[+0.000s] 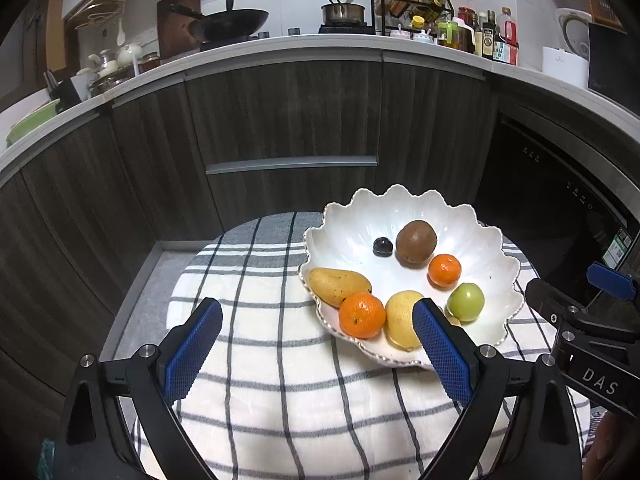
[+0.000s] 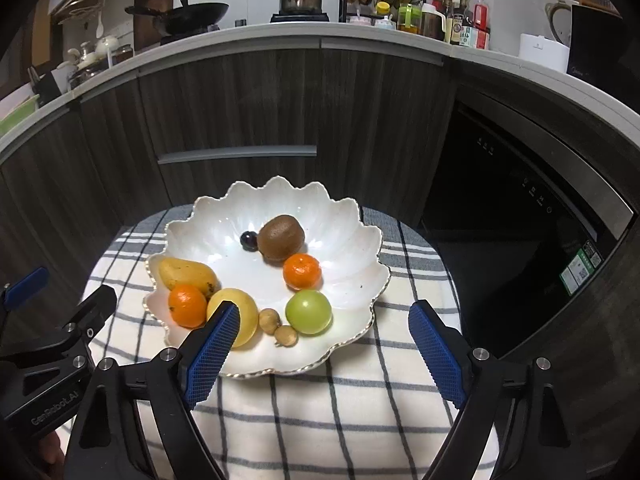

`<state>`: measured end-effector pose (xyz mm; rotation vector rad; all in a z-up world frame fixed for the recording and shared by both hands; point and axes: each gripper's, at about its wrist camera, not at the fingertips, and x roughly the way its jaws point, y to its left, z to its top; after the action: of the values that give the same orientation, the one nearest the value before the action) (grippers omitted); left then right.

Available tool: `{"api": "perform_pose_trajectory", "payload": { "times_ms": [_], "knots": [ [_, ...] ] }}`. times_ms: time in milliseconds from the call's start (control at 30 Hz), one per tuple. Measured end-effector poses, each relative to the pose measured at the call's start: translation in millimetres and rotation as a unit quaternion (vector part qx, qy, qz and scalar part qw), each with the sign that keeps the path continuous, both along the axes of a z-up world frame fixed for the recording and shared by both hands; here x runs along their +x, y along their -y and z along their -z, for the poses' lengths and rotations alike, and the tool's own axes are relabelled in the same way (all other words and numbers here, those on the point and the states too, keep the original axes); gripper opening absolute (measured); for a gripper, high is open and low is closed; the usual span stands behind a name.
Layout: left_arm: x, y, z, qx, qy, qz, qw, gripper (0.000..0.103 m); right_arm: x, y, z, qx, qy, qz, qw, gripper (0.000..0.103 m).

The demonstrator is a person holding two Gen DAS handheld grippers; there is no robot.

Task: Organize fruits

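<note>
Plainly, both sets of jaws stand wide and empty. The fruits all lie in the scalloped plate [image 2: 360, 236] on the checked cloth [image 2: 304, 412], just ahead of the right gripper [image 2: 324, 342] and ahead-right of the left gripper [image 1: 318, 344]. The round mandarin [image 2: 302, 271] or green fruit [image 2: 309, 312] could roll from a hard squeeze, and a low approach could knock the plate's rim. Only the right wrist view shows the two small brown fruits [image 2: 277, 328]; the left's own finger hides them.
</note>
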<state>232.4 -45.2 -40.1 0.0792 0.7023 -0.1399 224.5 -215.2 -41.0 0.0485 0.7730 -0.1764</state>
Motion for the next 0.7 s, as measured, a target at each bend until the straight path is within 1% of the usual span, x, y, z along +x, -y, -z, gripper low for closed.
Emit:
{"api": "perform_pose_trajectory", "payload": {
  "times_ms": [200,700],
  "knots": [
    [-18.8,-7.7,-7.2,-0.009,-0.001,-0.003,0.9999,0.098,-18.2,-5.6,-9.4,0.005,0.008,-0.003,1.0,0.087],
    [-62.3,-17.3,-15.8,-0.008,0.003,-0.012,0.9999,0.099,-58.0,-13.3,-20.0,0.009,0.019,-0.01,1.0,0.087]
  ]
}}
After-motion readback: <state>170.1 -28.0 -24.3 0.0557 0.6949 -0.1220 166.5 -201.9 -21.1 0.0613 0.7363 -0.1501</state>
